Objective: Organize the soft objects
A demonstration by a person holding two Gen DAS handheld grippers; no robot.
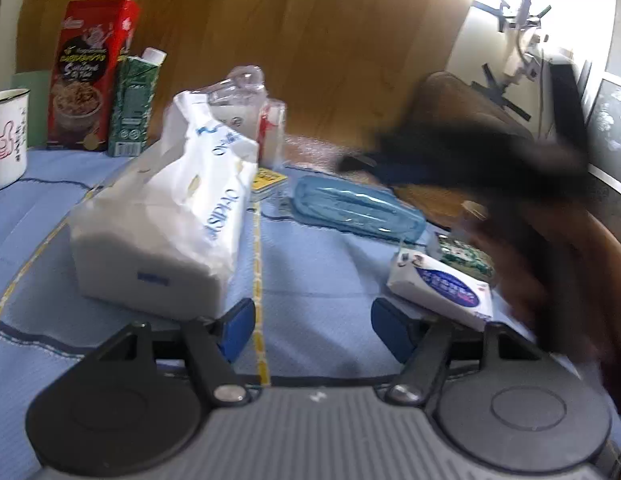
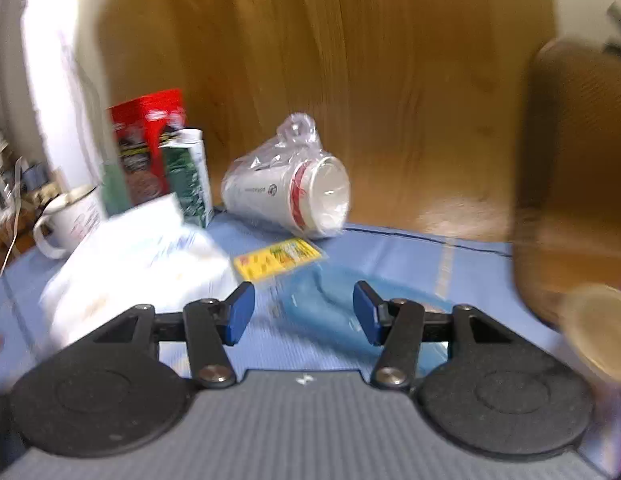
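A big white tissue pack (image 1: pixel 162 224) lies on the blue cloth (image 1: pixel 318 276), just ahead and left of my left gripper (image 1: pixel 312 320). That gripper is open with only cloth between its pads. A small white and blue tissue packet (image 1: pixel 442 284) lies by its right finger. Farther off lies a blue mask pack (image 1: pixel 358 208). In the right wrist view my right gripper (image 2: pixel 304 308) is open above the blurred blue mask pack (image 2: pixel 322 300), not gripping it. The white tissue pack (image 2: pixel 138 264) sits to its left.
A red cereal box (image 1: pixel 90 76), a green carton (image 1: pixel 134 104) and a white mug (image 1: pixel 6 136) stand at the back left. Bagged paper cups (image 2: pixel 294 196) lie on their side beside a yellow packet (image 2: pixel 278 260). A blurred dark shape and a person's arm (image 1: pixel 550 264) cross the right.
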